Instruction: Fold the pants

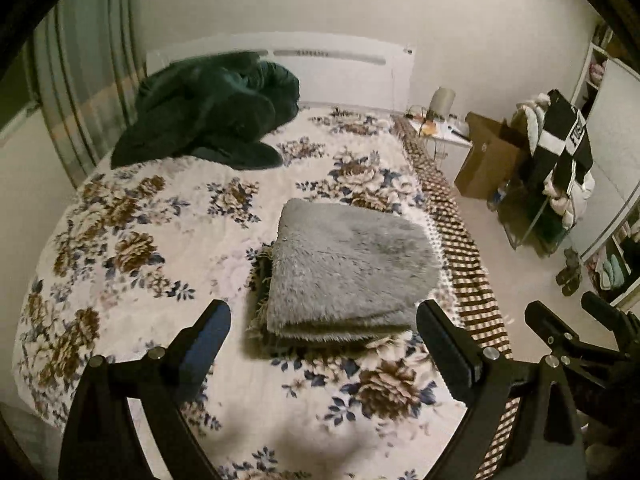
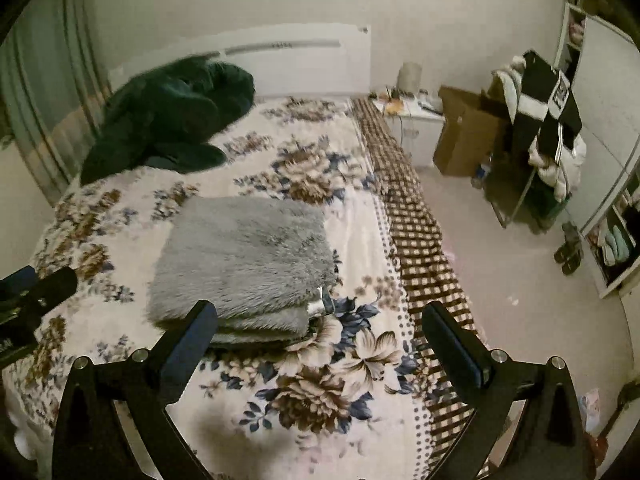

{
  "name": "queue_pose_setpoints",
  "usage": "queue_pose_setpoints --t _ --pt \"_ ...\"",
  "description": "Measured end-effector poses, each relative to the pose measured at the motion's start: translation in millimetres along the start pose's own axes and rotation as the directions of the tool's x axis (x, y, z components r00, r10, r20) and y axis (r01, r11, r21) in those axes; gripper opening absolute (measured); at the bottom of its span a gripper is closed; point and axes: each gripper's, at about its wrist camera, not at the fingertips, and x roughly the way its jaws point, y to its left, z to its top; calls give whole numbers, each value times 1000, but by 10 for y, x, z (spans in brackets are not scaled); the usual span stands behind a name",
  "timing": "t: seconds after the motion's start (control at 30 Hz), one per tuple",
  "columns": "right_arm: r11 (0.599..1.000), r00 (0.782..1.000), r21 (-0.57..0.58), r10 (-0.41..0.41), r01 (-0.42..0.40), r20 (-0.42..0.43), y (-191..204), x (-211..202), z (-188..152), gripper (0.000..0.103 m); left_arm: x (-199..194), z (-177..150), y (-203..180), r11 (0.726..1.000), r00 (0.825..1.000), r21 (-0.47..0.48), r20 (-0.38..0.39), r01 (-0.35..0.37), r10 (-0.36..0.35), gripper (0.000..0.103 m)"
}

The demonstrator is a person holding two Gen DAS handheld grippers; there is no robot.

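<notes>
Pants point(image 1: 352, 264): grey, fluffy, folded into a flat rectangular stack on floral bed cover point(image 1: 160, 220) | left gripper point(image 1: 323, 336): wide open, empty | right gripper point(image 2: 320, 332): wide open, empty

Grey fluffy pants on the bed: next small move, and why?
Probably none on them: the grey fluffy pants already lie as a squared stack on the floral bedspread, and the left gripper and right gripper hang open and empty above. I'd pull both clear.

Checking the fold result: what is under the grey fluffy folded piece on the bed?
The grey fluffy piece lies folded on the floral bedspread. A darker fringed layer shows along its left edge, underneath. How far that layer extends is covered.
</notes>
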Motion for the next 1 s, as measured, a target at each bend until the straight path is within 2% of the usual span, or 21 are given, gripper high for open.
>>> queue_pose_setpoints --t 0.17,0.4,0.6,0.63,0.8,1.0 --pt "1000 997 -7 19 -18 73 -107 -835 -119 103 -726 -190 -204 999 997 15 77 -31 30 95" --pt "998 984 -23 57 -54 171 -308 -2001 -391 103 -1490 -488 -396 997 986 20 156 -68 64 95" --pt "998 974 -27 68 -64 216 -414 -2795 -683 103 -1945 -707 -431 996 976 3 203 -84 82 98" --pt "997 972 -25 72 -69 222 -431 -2910 -723 103 -1983 -726 -435 996 975 1 205 -85 83 103" --pt "998 968 -21 54 -51 243 -435 -3281 -831 103 -2186 -808 -410 996 968 -2 235 -84 82 103" --pt "998 972 -19 54 -51 229 -370 -3469 -885 103 -2263 -864 -348 993 963 13 246 -115 108 103"
